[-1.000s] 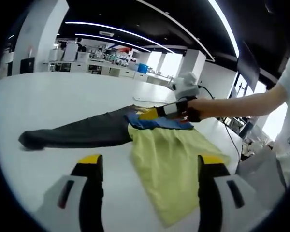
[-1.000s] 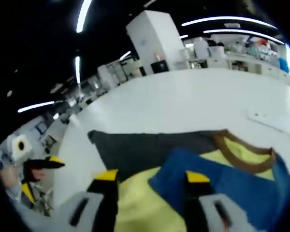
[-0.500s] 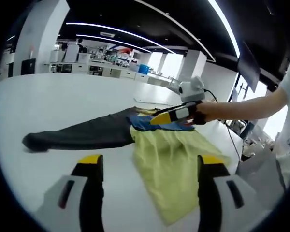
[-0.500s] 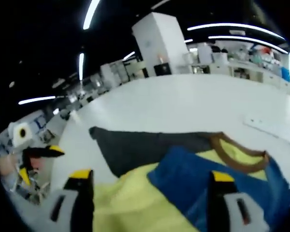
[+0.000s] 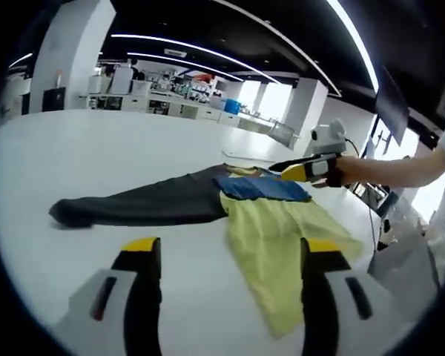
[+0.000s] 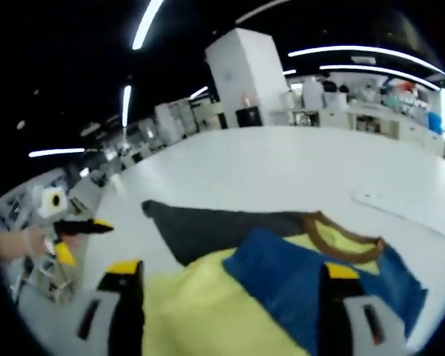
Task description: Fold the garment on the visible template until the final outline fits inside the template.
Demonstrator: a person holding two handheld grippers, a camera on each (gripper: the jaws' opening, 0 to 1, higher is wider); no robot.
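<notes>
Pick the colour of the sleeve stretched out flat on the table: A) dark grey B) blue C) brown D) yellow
A: the left gripper view shows the long sleeve dark grey on the white table, with the yellow body and blue panel beside it.

ceiling (image 5: pixel 297 30): dark, long strip lights | pillar (image 6: pixel 245 78): white | windows (image 5: pixel 282 100): bright | benches (image 5: pixel 178 110): far
</notes>
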